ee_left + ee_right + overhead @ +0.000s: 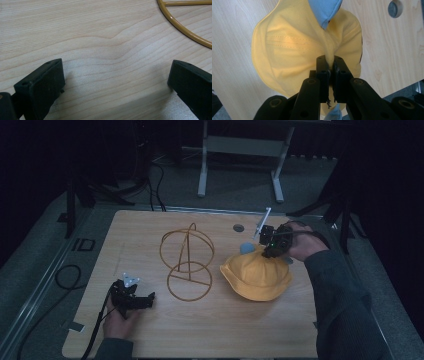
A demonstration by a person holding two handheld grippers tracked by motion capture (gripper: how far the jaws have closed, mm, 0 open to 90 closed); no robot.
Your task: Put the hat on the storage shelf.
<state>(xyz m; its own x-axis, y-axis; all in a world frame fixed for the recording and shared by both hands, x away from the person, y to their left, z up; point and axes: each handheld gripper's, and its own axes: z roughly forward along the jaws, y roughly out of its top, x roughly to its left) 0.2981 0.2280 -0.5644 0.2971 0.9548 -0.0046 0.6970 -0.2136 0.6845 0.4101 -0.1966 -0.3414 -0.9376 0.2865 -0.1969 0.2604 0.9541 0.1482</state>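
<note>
A yellow bucket hat (pixel 256 275) with a light blue part (pixel 246 248) sits on the right half of the wooden table (pixel 150 330). My right gripper (pixel 267 249) pinches the hat's top from the right, and the fabric bunches upward there. Seen in the right gripper view, the hat (pixel 287 50) hangs from the shut right gripper (pixel 331 65), its blue part (pixel 324 10) above. A gold wire stand (pixel 187 262) of hoops rises at the table's middle. At the front left, my left gripper (pixel 145 301) rests open; its view has bare wood between the left gripper (pixel 115 75) jaws and the stand's base ring (pixel 185 32).
A round grommet hole (pixel 238 227) lies in the table's far side behind the hat. A grey frame on legs (pixel 240 155) stands on the floor beyond the table. A black cable (pixel 65 275) loops on the floor at the left.
</note>
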